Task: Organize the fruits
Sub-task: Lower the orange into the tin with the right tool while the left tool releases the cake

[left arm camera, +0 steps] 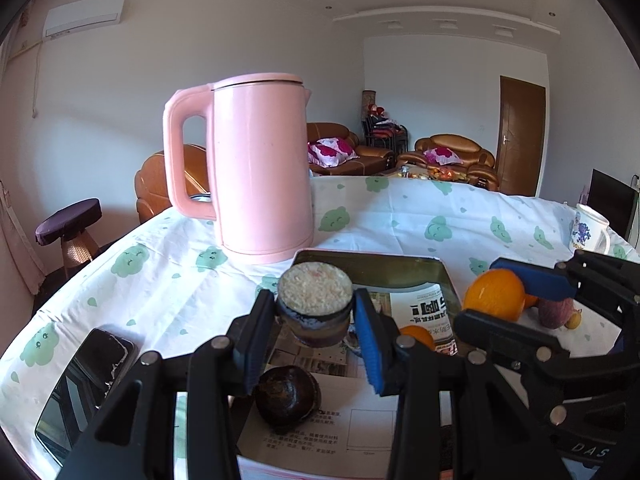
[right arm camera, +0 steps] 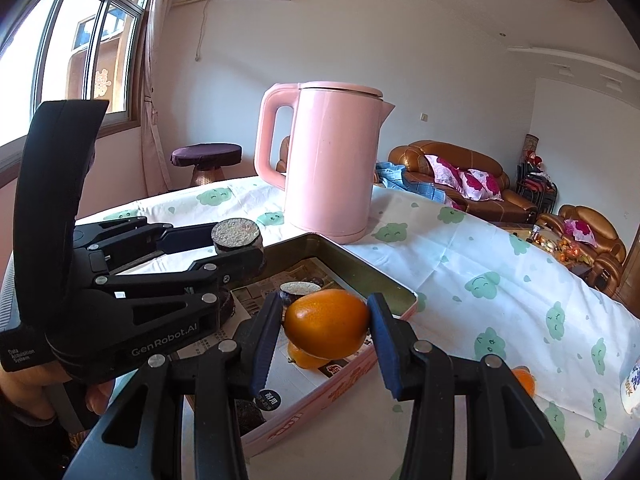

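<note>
Low in the centre of the left wrist view, the left gripper (left arm camera: 315,312) has its blue-padded fingers (left arm camera: 366,332) pressed against both sides of a dark-skinned cut fruit half with a pale, grainy flat top (left arm camera: 315,294), which it holds above the shallow metal tray with a pink outer wall (left arm camera: 384,262). Newspaper with Chinese print (left arm camera: 424,312) lines the tray floor. Below the held piece, at the bottom centre, a whole dark round fruit (left arm camera: 287,394) sits on a white printed sheet. A small orange fruit (left arm camera: 416,335) lies in the tray just right of the fingers.

At the right of that view the right gripper (left arm camera: 500,292) clamps a glossy orange citrus fruit (left arm camera: 494,294); a purplish fruit (left arm camera: 554,312) lies on the cloth behind it. In the right wrist view the same orange (right arm camera: 326,324) is squeezed between the blue pads of the right gripper (right arm camera: 326,326), hanging over the tray's near right corner, above another orange fruit (right arm camera: 306,356). The left gripper's body at centre left reads "GenRobot.AI" and "Data Acquisition System".

A tall pink electric kettle (left arm camera: 260,164) stands beyond the tray on the white tablecloth with green cloud faces (left arm camera: 160,280). A black phone (left arm camera: 86,380) lies at lower left, a printed mug (left arm camera: 588,232) at right.
</note>
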Tool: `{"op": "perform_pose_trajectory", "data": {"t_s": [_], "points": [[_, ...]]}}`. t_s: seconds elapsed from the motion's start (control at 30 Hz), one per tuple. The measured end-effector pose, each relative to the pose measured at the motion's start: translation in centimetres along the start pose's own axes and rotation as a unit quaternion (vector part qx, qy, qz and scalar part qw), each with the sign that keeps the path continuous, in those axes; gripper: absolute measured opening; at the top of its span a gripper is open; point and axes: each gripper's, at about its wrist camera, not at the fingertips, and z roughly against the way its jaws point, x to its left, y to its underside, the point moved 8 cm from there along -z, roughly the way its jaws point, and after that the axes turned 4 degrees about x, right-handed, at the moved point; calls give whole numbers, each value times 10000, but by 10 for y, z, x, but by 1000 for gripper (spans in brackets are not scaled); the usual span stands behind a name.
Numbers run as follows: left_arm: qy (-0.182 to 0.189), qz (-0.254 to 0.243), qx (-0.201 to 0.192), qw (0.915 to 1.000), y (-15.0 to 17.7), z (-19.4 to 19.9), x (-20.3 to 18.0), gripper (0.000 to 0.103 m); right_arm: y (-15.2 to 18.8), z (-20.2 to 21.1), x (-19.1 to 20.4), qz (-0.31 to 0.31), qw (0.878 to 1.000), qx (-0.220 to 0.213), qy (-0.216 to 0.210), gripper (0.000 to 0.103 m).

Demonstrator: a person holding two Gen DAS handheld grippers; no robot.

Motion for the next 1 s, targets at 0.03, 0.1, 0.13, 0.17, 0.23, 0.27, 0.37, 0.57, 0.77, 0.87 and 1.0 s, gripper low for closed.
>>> {"op": "perform_pose_trajectory", "data": {"t_s": [0.03,0.1,0.13,0.17,0.23,0.27,0.37,0.57,0.77,0.87,1.0], "points": [[-18,2,10,10000,0,-1,2,42,1,-1,1,14,10000,21,-15,46],[-63,30,41,10000,-1,-3,7,42,2,-5,3,24,10000,59,-38,46],[-95,25,72,9999,-1,-5,9,42,2,-7,4,21,9999,85,-59,46],[-118,25,104,9999,0,-6,11,42,3,-8,5,14,9999,106,-84,46],[-138,39,175,9997,1,-10,15,42,5,-12,6,-10,9998,161,-133,46],[-132,43,208,9997,2,-11,16,42,6,-14,6,-21,9997,185,-159,46],[-128,26,250,9996,3,-12,17,42,9,-20,10,-41,9993,289,-244,46],[-97,-33,344,9994,4,-15,14,42,16,-31,18,20,9980,537,-327,46],[-172,-120,346,9992,4,-15,12,43,19,-36,22,20,9966,706,-431,47],[-186,-157,324,9992,5,-13,10,44,19,-33,22,42,9973,639,-352,55],[-166,-91,235,9995,3,-7,8,61,21,-23,14,68,9982,582,-151,58]]}}
